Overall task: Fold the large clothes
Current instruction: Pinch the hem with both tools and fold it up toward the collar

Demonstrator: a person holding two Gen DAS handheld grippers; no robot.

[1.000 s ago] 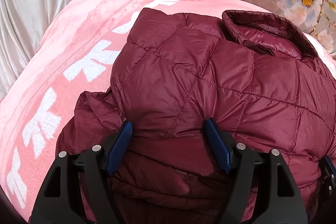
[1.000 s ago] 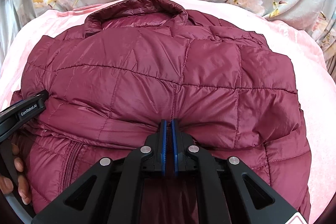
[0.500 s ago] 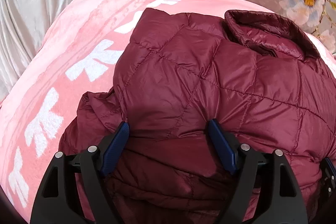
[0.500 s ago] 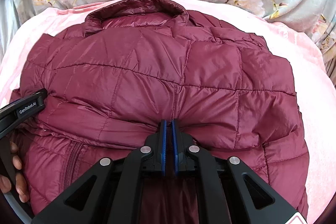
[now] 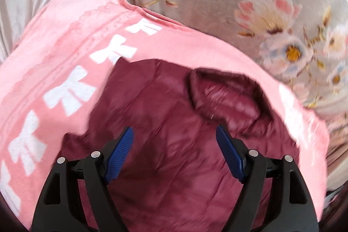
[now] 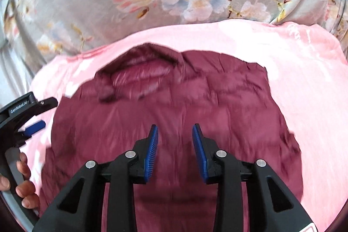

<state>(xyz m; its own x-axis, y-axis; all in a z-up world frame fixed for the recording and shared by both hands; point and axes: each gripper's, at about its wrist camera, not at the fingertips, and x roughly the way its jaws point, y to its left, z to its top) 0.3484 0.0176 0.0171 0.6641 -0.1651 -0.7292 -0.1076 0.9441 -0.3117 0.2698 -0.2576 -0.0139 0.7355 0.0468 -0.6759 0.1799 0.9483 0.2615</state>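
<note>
Your left gripper [image 5: 174,134] gapes wide and your right gripper [image 6: 175,132] half open, both empty, above the maroon jacket [image 6: 174,105], collar [image 6: 139,71] at 12 o'clock on the pink blanket [image 5: 65,47].

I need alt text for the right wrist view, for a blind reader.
An open right claw hovers over a dark red padded jacket lying on a pink blanket. The left claw shows at the left edge, and flowered grey fabric lies behind.

The left gripper [image 6: 34,126] carries small white lettering on its black body in the right wrist view, seemingly "GenRobot.AI", though blurred. The pink blanket [image 5: 65,40] bears large white characters, too smeared to read.
</note>
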